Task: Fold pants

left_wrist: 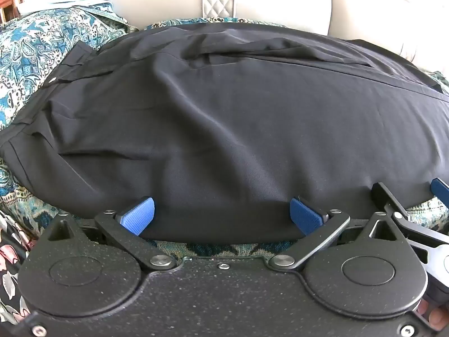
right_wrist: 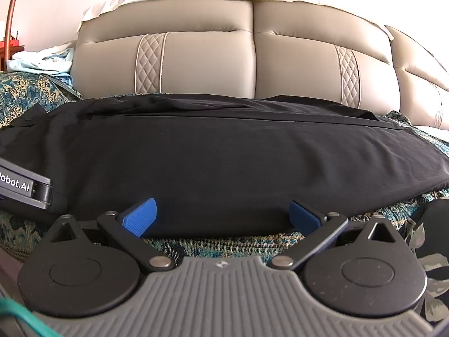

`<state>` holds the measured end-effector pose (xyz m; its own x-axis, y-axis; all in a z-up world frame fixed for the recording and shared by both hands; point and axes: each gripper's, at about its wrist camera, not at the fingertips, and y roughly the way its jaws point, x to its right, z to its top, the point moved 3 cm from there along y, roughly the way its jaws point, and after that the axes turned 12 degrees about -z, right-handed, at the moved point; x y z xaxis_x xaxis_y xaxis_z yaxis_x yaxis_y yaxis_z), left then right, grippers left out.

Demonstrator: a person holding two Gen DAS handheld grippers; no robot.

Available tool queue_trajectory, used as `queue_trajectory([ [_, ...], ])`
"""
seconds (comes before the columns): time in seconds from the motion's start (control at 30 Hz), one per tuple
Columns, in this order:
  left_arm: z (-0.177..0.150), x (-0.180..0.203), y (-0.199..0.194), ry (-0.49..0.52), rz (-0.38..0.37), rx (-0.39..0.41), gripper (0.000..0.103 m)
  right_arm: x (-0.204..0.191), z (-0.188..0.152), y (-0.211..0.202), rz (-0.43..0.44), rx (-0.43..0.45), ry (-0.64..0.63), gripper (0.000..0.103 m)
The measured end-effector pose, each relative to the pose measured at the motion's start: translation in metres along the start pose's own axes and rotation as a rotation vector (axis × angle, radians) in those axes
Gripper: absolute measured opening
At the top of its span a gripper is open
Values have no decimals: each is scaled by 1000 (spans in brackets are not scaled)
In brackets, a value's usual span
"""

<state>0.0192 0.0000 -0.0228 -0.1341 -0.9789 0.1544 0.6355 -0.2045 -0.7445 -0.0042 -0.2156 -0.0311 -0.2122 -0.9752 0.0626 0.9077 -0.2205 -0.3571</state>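
The black pants [left_wrist: 238,129] lie spread lengthwise on the patterned teal cover [left_wrist: 33,45] of a beige sofa [right_wrist: 210,64], waistband toward the left, and look thin, limp and likely slippery (the cloth ripples near the waist). The left gripper [left_wrist: 221,216] and right gripper [right_wrist: 223,216] sit side by side at the near long edge, jaws wide with that edge between the pads, unpinched. That doubled near edge seems the best hold, since the cloth will sag.

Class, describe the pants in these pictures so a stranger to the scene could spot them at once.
Find the beige padded sofa back. Below it lies a teal patterned cover, and the pants are spread flat across that. They are the only plain black cloth there, unlike the ornate cover.
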Motion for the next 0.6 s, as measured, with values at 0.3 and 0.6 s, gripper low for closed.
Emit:
queue_trajectory([
  [0.3,0,0,0,-2,-1,-8,103,1,0,-1,-1,4,-2,103],
  [0.6,0,0,0,-1,0,-7,103,2,0,-1,-1,5,-2,103],
])
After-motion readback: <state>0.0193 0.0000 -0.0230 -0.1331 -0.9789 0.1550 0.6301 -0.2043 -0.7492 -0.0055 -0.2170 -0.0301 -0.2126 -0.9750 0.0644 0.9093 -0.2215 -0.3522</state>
